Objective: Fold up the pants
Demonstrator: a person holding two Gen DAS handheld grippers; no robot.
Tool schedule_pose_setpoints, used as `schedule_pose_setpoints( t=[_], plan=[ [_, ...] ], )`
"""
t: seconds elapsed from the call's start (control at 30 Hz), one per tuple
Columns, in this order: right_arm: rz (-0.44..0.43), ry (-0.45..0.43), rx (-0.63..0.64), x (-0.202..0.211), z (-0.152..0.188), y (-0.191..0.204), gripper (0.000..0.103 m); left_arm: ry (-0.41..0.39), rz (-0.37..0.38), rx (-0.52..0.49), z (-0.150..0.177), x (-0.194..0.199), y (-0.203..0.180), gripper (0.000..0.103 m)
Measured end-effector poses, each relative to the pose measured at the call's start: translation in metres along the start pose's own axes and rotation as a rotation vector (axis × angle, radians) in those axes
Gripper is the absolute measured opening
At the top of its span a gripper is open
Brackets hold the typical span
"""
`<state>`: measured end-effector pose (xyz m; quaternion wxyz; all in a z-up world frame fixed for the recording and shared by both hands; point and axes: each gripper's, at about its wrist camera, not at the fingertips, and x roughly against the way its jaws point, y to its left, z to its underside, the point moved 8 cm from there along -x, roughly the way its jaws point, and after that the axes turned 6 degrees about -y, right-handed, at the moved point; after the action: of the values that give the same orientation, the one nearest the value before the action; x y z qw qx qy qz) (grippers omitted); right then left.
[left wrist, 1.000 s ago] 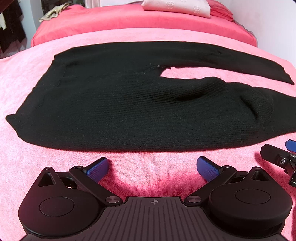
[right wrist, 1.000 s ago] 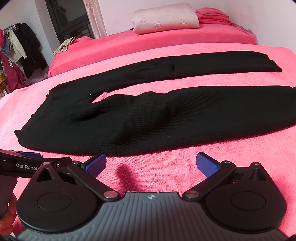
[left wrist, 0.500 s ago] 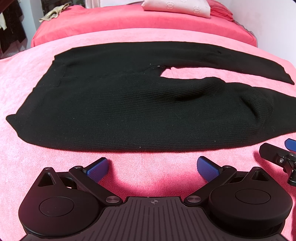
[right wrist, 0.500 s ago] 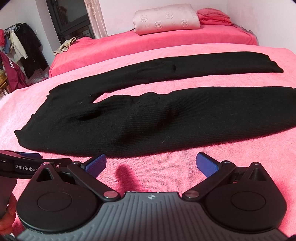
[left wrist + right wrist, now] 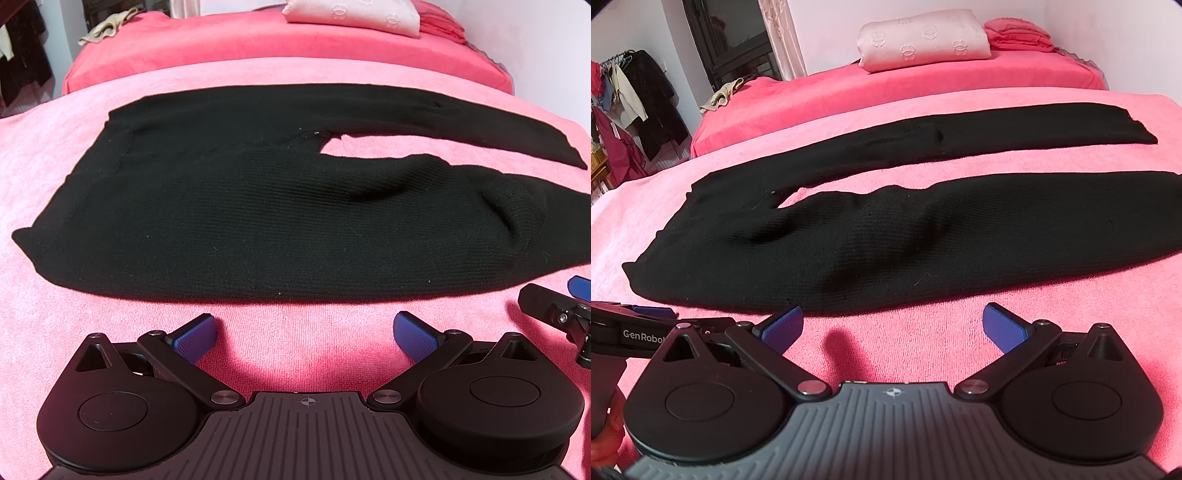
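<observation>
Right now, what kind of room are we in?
Most likely a bedroom. The black pants lie spread on a bed covered in pink terry cloth; a folded pale quilt sits at the far end, and clothes on hangers hang by the wall at left.

- Pink towel [image 5: 295, 70] spread over the near surface.
- Red bed [image 5: 923, 79] behind it.
- Pale pink pillow [image 5: 923, 38] with an embossed pattern on the bed, a folded red cloth [image 5: 1019, 35] just beside it.
- Beige garment [image 5: 726, 94] crumpled at the bed's left corner.
- Clothes [image 5: 631, 107] hanging at far left.
- Dark doorway [image 5: 738, 40] behind.
</observation>
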<state>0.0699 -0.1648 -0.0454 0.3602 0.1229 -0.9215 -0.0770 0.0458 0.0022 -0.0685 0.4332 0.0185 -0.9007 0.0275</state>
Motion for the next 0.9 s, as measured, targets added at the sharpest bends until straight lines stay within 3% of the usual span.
schedule_pose_setpoints(
  t=[0.27, 0.4, 0.47, 0.63, 0.67, 0.73, 0.77, 0.83, 0.9],
  plan=[
    [-0.01, -0.005, 0.003, 0.002, 0.001, -0.001, 0.103, 0.03, 0.024, 0.002, -0.004, 0.001, 0.003, 0.103],
    [-0.118, 0.003, -0.009, 0.016, -0.001, -0.004, 0.103, 0.051, 0.083, 0.052, -0.01, 0.011, 0.012, 0.103],
    [-0.166, -0.035, -0.044, 0.031, -0.007, -0.019, 0.103, 0.04, 0.096, 0.082, -0.014, 0.02, 0.019, 0.103],
    [0.024, -0.179, -0.147, 0.065, -0.036, -0.105, 0.099, -0.075, 0.07, 0.111, -0.037, 0.039, 0.039, 0.103],
    [0.072, -0.206, -0.183, 0.068, -0.043, -0.129, 0.095, -0.079, 0.047, 0.116, -0.041, 0.037, 0.044, 0.103],
    [0.185, -0.232, -0.222, 0.068, -0.051, -0.167, 0.067, -0.077, 0.021, 0.142, -0.046, 0.028, 0.054, 0.103],
    [0.269, -0.234, -0.241, 0.065, -0.055, -0.19, 0.06, -0.079, 0.016, 0.152, -0.048, 0.023, 0.058, 0.103],
    [0.369, -0.23, -0.295, 0.057, -0.057, -0.226, 0.055, -0.064, -0.014, 0.17, -0.05, 0.01, 0.068, 0.103],
    [0.374, -0.206, -0.398, 0.044, -0.055, -0.251, 0.055, -0.049, -0.042, 0.181, -0.048, 0.0, 0.075, 0.103]
  ],
)
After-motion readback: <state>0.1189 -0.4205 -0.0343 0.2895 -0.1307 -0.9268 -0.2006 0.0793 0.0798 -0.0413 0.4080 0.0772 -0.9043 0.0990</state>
